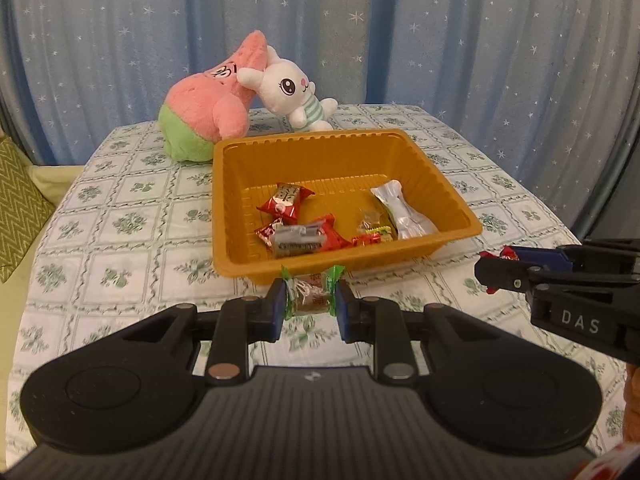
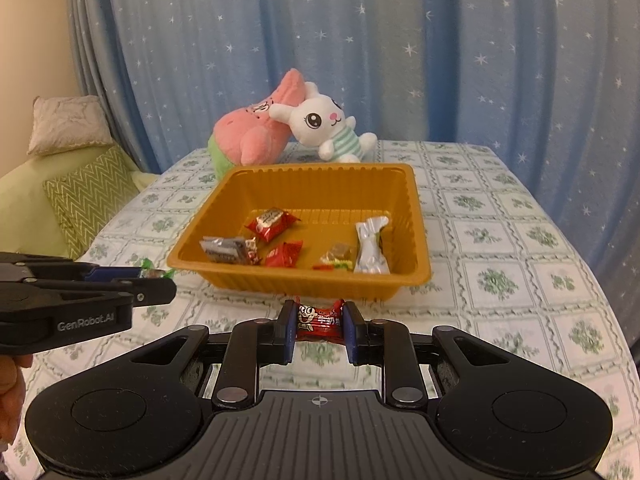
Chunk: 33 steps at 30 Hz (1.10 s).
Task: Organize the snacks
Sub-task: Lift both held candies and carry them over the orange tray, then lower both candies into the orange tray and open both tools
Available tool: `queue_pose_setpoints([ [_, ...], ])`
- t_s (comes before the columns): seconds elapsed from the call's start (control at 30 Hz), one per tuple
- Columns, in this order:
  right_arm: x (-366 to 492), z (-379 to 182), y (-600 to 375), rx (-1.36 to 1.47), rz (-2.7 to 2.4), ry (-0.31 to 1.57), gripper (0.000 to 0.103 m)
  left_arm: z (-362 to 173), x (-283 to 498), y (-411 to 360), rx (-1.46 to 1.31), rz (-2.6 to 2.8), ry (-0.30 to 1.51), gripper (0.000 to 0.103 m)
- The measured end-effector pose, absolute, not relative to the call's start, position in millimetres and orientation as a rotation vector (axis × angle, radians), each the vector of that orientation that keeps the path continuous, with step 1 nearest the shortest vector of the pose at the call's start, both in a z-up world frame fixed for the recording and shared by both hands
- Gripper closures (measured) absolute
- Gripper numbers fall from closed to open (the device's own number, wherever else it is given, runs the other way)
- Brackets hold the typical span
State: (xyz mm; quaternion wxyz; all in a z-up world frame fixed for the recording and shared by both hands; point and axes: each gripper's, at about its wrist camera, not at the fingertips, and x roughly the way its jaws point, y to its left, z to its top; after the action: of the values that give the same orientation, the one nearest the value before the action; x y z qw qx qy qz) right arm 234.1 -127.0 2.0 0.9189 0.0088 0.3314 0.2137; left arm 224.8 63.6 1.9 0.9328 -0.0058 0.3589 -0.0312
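Note:
An orange plastic tray (image 1: 436, 184) (image 2: 416, 216) sits mid-table with several wrapped snacks in it: red packets (image 1: 285, 199) (image 2: 271, 221), a grey packet (image 1: 298, 240) (image 2: 224, 249) and a silver packet (image 1: 400, 210) (image 2: 372, 245). My left gripper (image 1: 311, 297) is shut on a green-ended brown candy (image 1: 310, 293), just short of the tray's near rim. My right gripper (image 2: 319, 321) is shut on a red candy (image 2: 319, 320), also just before the near rim. Each gripper shows in the other's view, the right gripper (image 1: 496, 264) at right and the left gripper (image 2: 154, 280) at left.
Behind the tray lie a pink and green plush star (image 1: 208, 104) (image 2: 252, 132) and a white plush rabbit (image 1: 294, 92) (image 2: 328, 128). A floral tablecloth (image 1: 120, 216) (image 2: 500, 240) covers the table. A blue starred curtain hangs behind. Green and beige cushions (image 2: 92, 196) lie at left.

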Motion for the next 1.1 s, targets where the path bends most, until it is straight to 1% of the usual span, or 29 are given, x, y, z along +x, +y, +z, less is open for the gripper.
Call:
queue_pose_setpoints([
  [0.5, 283.7, -11.2, -115.1, 0.003, 0.444, 0.695, 0.079, -21.0, 287.3, 72.2, -0.005, -0.115, 0.785, 0.080],
  [1.1, 326.9, -10.6, -113.0, 0.020, 0.430, 0.686, 0.079, -25.9, 336.9, 80.0, 0.017, -0.090, 0.784, 0.080],
])
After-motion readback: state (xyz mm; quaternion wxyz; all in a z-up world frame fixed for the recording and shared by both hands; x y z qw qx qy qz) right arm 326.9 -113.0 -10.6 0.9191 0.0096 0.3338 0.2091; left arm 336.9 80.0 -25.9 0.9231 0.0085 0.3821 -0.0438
